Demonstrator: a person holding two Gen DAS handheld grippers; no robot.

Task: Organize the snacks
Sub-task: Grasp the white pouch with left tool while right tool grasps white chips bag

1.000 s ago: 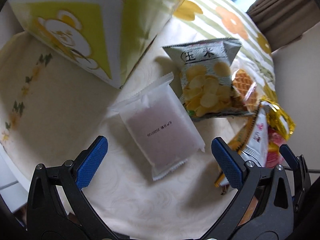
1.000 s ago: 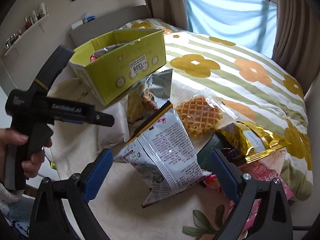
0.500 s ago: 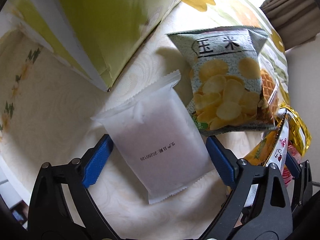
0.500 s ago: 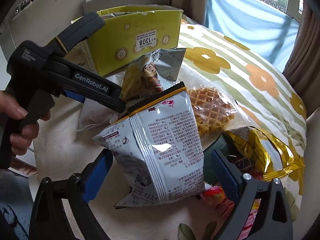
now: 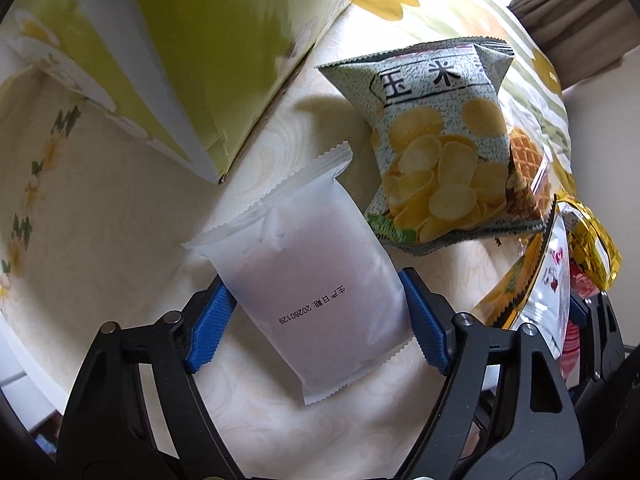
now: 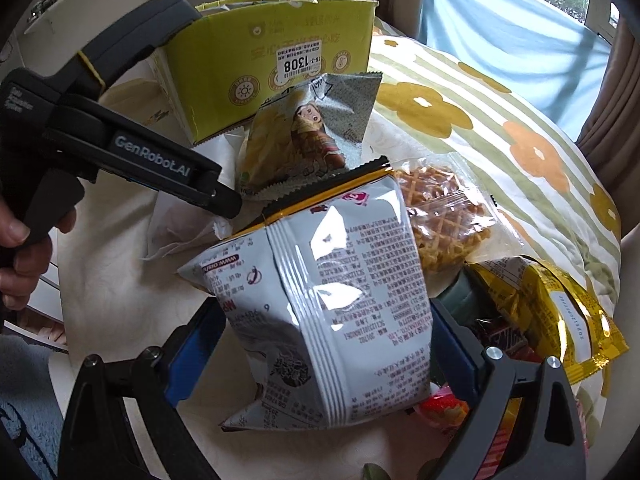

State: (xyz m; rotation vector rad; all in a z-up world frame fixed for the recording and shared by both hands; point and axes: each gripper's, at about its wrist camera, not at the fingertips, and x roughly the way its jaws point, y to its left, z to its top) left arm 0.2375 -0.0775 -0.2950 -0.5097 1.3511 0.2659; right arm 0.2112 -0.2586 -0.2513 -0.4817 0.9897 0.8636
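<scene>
My left gripper (image 5: 316, 320) has closed its blue pads on a frosted white snack packet (image 5: 316, 276) lying on the cream cloth, just in front of the yellow-green carton (image 5: 216, 48). My right gripper (image 6: 320, 344) has its pads against both sides of a silver foil snack bag (image 6: 332, 312) with small printed text. The left gripper's body (image 6: 120, 152) shows at the left of the right wrist view. The carton (image 6: 272, 60) stands open at the back.
A corn chip bag (image 5: 440, 148) lies beside the white packet. A waffle in clear wrap (image 6: 440, 208), a gold packet (image 6: 560, 320), a red packet (image 6: 444, 408) and a grey-green chip bag (image 6: 312, 132) lie on the cloth. A flowered striped cover (image 6: 500, 120) spreads behind.
Both grippers moved forward onto their packets and closed: the left pads now pinch the white packet, the right pads press the silver bag. The carton looms closer.
</scene>
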